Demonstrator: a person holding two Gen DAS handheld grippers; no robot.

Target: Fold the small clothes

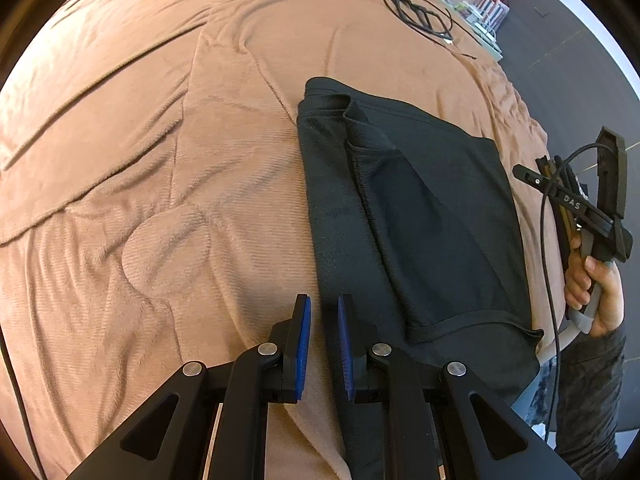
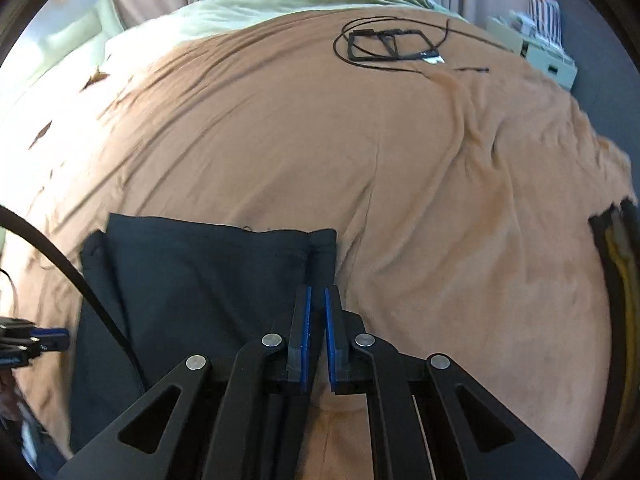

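Folded black garment lies flat on the brown blanket, near its right edge. Left gripper nearly closed over the garment's left edge, no cloth visibly pinched. Right gripper closed at the corner, grip unclear. Open blanket beyond; cable coil far off.

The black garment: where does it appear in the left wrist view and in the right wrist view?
Left wrist view: the black garment lies right of centre, running from mid-picture down to the gripper.
Right wrist view: it lies in the lower left, reaching the fingertips.
Shared landmark: the coiled black cable on the brown blanket, far beyond the garment.
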